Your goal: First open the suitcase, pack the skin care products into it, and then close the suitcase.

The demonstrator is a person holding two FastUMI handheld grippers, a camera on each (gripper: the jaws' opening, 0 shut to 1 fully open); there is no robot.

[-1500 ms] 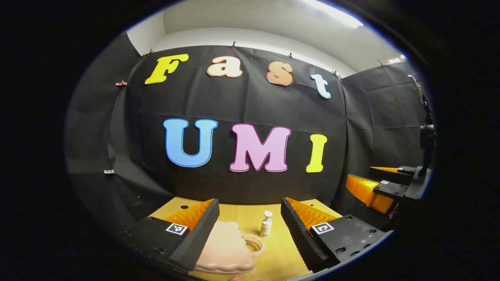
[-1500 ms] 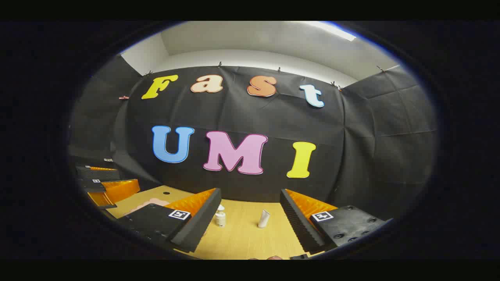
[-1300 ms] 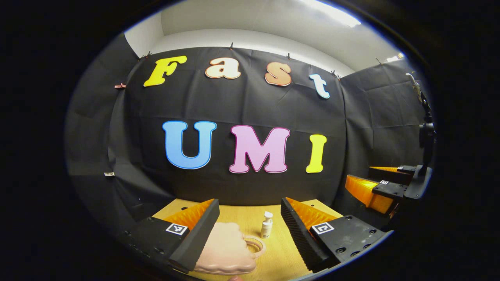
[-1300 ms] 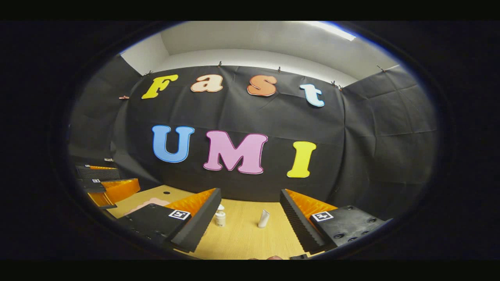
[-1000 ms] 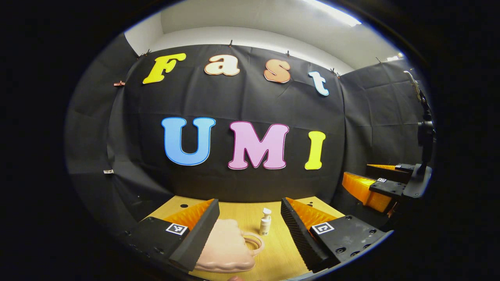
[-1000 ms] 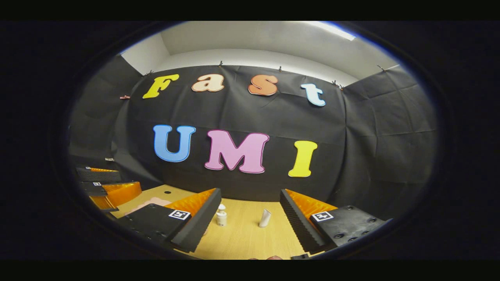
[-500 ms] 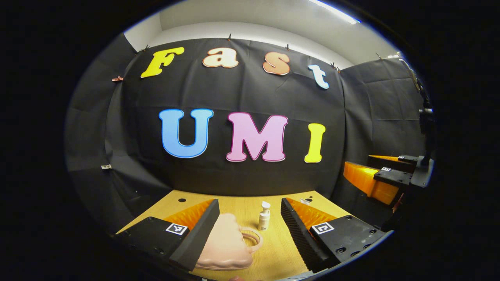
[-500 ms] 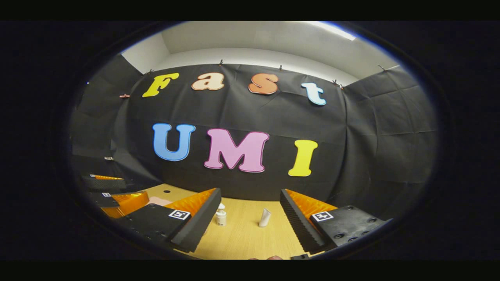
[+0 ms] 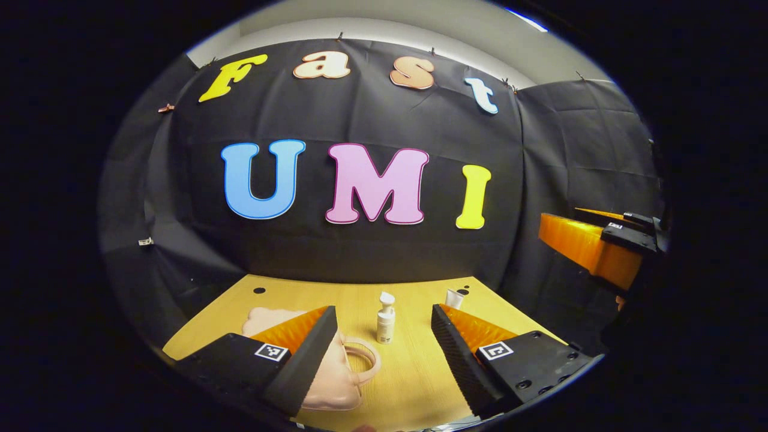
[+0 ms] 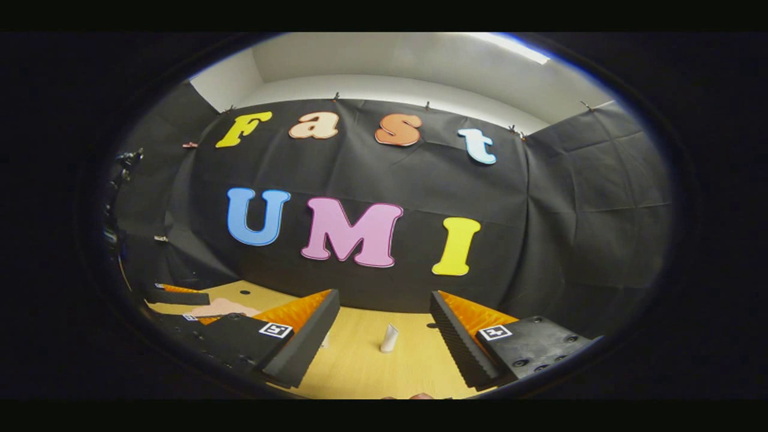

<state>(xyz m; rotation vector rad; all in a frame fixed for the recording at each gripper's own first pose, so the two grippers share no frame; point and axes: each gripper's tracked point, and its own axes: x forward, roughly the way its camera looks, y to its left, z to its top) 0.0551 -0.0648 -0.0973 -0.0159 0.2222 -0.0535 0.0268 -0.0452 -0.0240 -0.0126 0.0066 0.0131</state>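
Observation:
A small pink suitcase [image 9: 339, 381] with a loop handle lies shut on the wooden table [image 9: 414, 372], partly hidden behind my left gripper's near finger. My left gripper [image 9: 382, 313] hangs open above the table with nothing between its fingers. A white pump bottle [image 9: 386, 324] stands just beyond the suitcase handle. A white tube [image 9: 454, 298] stands farther right. In the right gripper view, my right gripper [image 10: 384, 298] is open and empty, with the tube [image 10: 389, 339] upright ahead of it. The suitcase [image 10: 222, 308] and the left gripper [image 10: 179, 297] lie off to the left.
The black cloth wall closes the table at the back and on both sides. Small dark holes [image 9: 259, 290] mark the tabletop near its far edge. The right gripper [image 9: 591, 246] shows high at the right edge of the left gripper view.
The left gripper view has tipped down and shows more of the table and suitcase. In the right gripper view the scene slid left and the pump bottle went behind the near finger.

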